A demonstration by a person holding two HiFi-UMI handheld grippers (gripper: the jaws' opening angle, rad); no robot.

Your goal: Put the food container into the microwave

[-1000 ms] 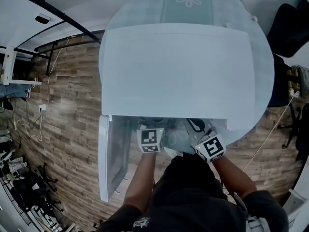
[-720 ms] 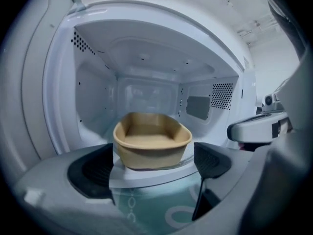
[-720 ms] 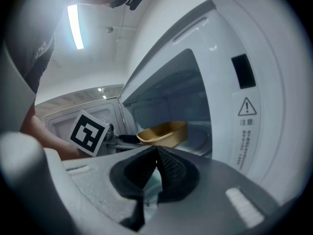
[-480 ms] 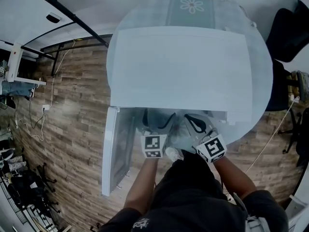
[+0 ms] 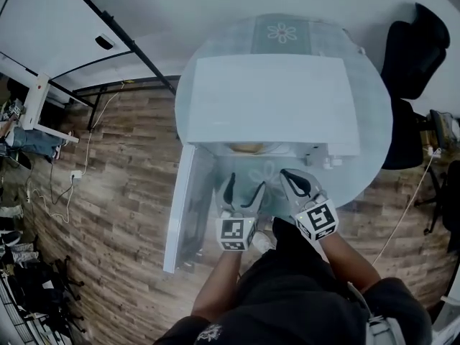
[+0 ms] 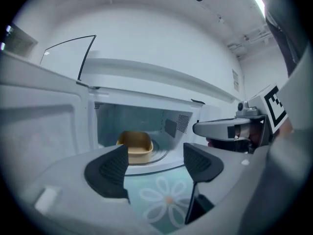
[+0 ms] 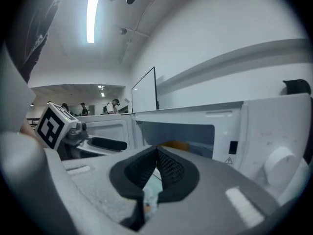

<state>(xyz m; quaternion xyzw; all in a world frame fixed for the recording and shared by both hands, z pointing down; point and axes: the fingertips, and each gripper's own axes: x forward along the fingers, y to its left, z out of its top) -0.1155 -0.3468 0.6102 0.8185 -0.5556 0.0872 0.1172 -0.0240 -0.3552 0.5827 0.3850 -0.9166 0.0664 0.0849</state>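
L gripper [image 5: 243,187], jaws apart & empty, and R gripper [image 5: 289,178], jaws pressed together on nothing, are both backing out of the microwave [image 5: 273,99] vs. 1 s ago. Food container [image 6: 134,146] is sitting inside on the turntable [image 6: 159,153], so placing looks done. Door [image 5: 185,214] is hanging open at left, w/ only the grippers standing near its swing.

You've got the tan, squarish food container [image 6: 134,147] upright on the glass turntable [image 6: 160,152] inside the white microwave [image 5: 273,99], left of centre. The microwave's door [image 5: 185,207] is swung wide open on your left.
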